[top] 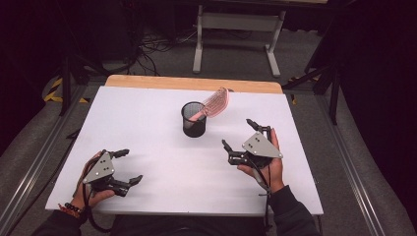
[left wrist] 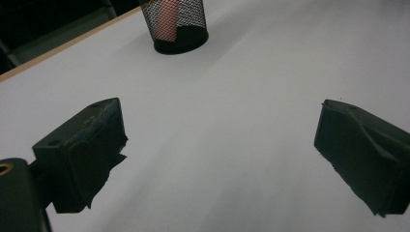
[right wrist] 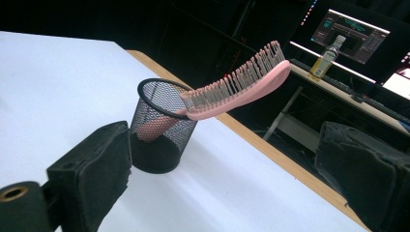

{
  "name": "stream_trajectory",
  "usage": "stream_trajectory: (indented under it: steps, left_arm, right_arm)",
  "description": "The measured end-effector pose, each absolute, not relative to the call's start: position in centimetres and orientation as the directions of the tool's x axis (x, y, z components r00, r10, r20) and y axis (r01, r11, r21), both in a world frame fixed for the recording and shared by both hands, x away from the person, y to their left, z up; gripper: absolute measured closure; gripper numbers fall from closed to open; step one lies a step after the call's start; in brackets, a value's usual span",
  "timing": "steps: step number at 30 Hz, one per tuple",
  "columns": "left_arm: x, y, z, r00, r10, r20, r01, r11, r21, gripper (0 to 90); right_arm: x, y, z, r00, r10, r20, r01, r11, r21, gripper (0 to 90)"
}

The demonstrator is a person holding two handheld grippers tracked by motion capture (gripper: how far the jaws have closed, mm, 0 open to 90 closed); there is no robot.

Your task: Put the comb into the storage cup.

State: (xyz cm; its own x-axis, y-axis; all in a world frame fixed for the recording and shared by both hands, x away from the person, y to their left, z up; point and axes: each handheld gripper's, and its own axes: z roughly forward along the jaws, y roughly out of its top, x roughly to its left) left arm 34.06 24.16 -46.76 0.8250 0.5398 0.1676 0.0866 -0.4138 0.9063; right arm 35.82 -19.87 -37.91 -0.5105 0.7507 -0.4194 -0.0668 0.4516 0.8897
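Note:
A black mesh cup (top: 193,119) stands upright near the middle of the white table top (top: 147,128). A pink hairbrush (top: 214,104) leans in it, handle down, bristled head sticking out over the rim to the right. The right gripper view shows the cup (right wrist: 160,128) and the brush (right wrist: 237,87) close ahead. The cup (left wrist: 176,24) sits far ahead in the left gripper view. My left gripper (top: 129,167) rests open near the front left. My right gripper (top: 239,132) is open to the right of the cup, holding nothing.
A wooden edge (top: 193,83) runs along the table's far side. Beyond it stand a white desk frame (top: 239,29) and floor cables. A monitor (right wrist: 349,34) and a bottle (right wrist: 325,60) sit on a far desk.

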Motion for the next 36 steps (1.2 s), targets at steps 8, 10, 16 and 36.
stream_trajectory:
  steps: [8,10,16,36]
  left_arm:
    - [34.0,24.2,-46.7,0.826,0.538,0.168,0.086,-0.414,0.906,5.0]
    - [34.0,24.2,-46.7,0.828,0.536,0.164,0.086,-0.410,0.908,5.0]
    - [34.0,24.2,-46.7,0.826,0.536,0.174,0.081,-0.419,0.905,4.9]
    - [33.7,24.2,-46.5,0.816,0.544,0.198,0.066,-0.426,0.902,5.1]
  right_arm:
    - [35.2,-20.5,-38.9,-0.505,0.748,-0.430,-0.057,0.468,0.882,7.5]
    - [35.0,-20.6,-39.2,-0.505,0.741,-0.442,-0.062,0.480,0.875,7.7]
    - [34.6,-21.1,-40.1,-0.510,0.732,-0.452,-0.061,0.493,0.868,7.8]
    - [34.0,-24.5,-43.8,-0.511,0.765,-0.391,0.029,0.470,0.882,7.9]
